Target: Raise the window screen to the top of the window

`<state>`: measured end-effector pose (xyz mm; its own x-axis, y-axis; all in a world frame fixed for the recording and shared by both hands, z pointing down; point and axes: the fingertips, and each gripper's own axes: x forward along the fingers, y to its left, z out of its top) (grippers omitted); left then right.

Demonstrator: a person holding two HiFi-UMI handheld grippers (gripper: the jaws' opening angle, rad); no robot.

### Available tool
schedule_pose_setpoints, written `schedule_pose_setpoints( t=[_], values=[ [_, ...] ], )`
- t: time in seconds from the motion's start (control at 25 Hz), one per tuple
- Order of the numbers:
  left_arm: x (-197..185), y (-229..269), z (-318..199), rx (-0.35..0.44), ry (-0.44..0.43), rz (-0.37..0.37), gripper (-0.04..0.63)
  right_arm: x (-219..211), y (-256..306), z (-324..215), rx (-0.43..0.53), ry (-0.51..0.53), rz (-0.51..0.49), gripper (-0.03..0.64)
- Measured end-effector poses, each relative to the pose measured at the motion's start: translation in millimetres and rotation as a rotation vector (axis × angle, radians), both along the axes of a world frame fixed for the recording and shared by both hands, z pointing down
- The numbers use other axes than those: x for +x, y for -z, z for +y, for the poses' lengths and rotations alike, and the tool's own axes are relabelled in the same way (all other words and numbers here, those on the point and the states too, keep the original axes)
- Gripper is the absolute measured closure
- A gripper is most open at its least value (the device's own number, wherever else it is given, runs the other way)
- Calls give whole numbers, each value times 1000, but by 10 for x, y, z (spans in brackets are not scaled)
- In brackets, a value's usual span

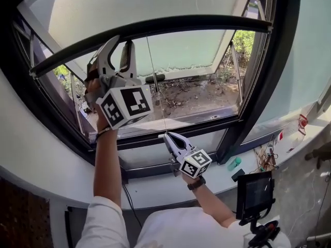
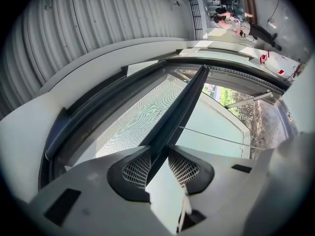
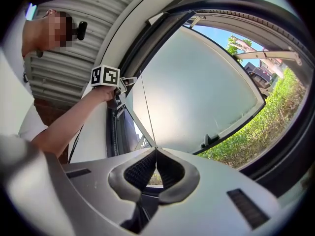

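The window screen's dark bottom bar point(image 1: 181, 24) arcs across the upper window, with pale mesh point(image 1: 129, 4) above it. My left gripper point(image 1: 118, 48) reaches up at the bar's left part. In the left gripper view its jaws point(image 2: 160, 156) are closed on the bar point(image 2: 189, 100), with the mesh point(image 2: 142, 114) to the left. A thin pull cord point(image 1: 155, 76) hangs from the bar. My right gripper point(image 1: 165, 136) is lower, in the middle, shut on that cord. In the right gripper view the cord point(image 3: 146, 107) rises from the pinched jaws point(image 3: 156, 151) and the left gripper point(image 3: 118, 90) is on the frame.
Behind the screen a glass pane point(image 1: 191, 53) is swung outward over bare ground and greenery. The dark window frame point(image 1: 258, 87) runs down the right. On the white sill point(image 1: 155, 185) lie a teal bottle point(image 1: 234, 163) and cables; a tablet on a stand point(image 1: 254, 192) is at lower right.
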<state>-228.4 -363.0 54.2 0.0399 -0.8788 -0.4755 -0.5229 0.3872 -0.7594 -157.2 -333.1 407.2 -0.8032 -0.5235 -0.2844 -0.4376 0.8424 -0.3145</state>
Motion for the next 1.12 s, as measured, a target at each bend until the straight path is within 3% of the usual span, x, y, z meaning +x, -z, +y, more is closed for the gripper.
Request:
schedule_pose_setpoints(
  t=[0.4, 0.88, 1.12],
  values=[
    [18, 616, 8, 59, 21, -95, 497, 215, 645, -179, 103, -19, -72, 612],
    [-10, 1155, 3, 112, 7, -86, 497, 161, 1178, -272, 198, -28, -110, 612],
    [3, 1450, 30, 141, 40, -101, 497, 35, 1459, -340, 231, -23, -61, 612]
  ],
)
